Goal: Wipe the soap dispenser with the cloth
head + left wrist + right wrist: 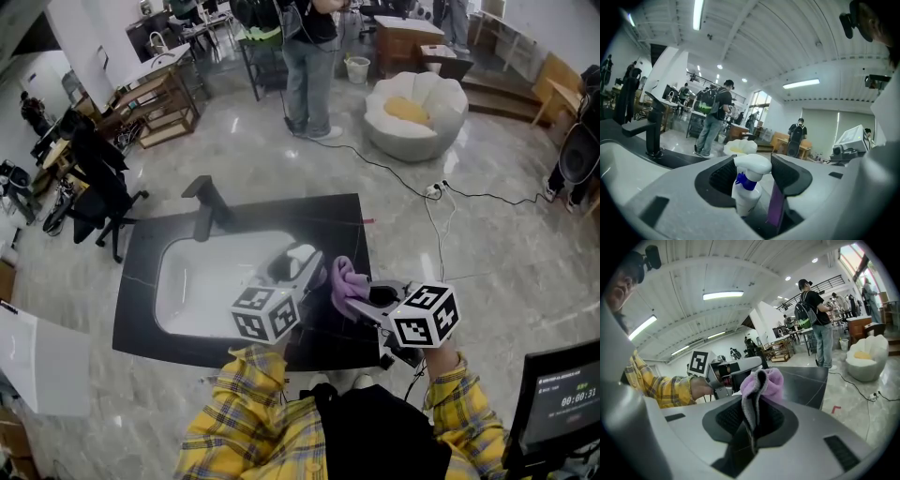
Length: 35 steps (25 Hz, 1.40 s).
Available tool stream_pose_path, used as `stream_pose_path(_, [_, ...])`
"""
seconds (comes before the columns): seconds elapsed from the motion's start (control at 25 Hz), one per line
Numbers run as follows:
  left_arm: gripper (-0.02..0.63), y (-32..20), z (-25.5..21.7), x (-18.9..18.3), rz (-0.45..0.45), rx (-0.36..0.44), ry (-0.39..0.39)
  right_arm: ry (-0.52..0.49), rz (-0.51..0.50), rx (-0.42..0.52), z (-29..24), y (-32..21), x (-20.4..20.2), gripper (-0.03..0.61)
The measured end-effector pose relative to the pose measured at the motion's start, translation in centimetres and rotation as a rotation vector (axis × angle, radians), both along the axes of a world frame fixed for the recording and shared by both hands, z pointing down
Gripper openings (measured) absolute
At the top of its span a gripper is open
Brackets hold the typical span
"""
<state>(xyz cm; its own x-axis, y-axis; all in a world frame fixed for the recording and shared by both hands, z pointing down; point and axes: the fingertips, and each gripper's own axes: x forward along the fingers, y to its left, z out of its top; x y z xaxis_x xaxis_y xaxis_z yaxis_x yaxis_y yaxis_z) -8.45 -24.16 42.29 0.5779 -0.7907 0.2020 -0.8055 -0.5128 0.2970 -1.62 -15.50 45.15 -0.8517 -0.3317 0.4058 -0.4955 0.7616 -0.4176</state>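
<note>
My left gripper (298, 267) has its jaws closed on the soap dispenser (748, 187), a white bottle with a blue collar under the pump head. In the left gripper view the head fills the span between the two dark pads, and the body leans toward the left one. From the head view, the dispenser sits over the strip of black countertop (328, 220) between the right rim of the white sink (202, 286) and the countertop's right edge, toward the near side. I cannot tell whether its base touches the surface or is lifted off it. My right gripper (757, 420) is clamped on the cloth (764, 383), which is purple on one face and grey on the other. It is bunched into a fold that stands up above the jaws and trails down between them. The cloth is just beside the dispenser on its right. A purple strip of it shows next to the left gripper's right jaw, but I cannot make out whether it actually touches the bottle. The black faucet (208, 202) stands at the far rim of the sink, well apart from both grippers. My yellow plaid sleeves (248, 422) come in from the near edge.
</note>
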Motion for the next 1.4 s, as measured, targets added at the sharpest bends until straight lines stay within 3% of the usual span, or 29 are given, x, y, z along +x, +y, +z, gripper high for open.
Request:
stream_pose_path(0.6, [0.212,-1.0,0.2,0.6,0.171,0.045,0.077,0.015,0.017,0.005,0.7,-2.2,-0.6,0.066])
stream_pose_path(0.8, [0.212,-1.8,0.3,1.1,0.198,0.055,0.097,0.020,0.046,0.015,0.9,-3.7,-0.5,0.066])
stream_pose_path(1.08, [0.212,-2.5,-0.2,1.2,0.206,0.079,0.122,-0.065,0.073,-0.027,0.0,-5.0,-1.0,0.066])
stream_pose_path(1.4, [0.212,-1.9,-0.3,1.2,0.223,0.124,0.103,-0.100,0.077,-0.061,0.1,-5.1,-1.6,0.066])
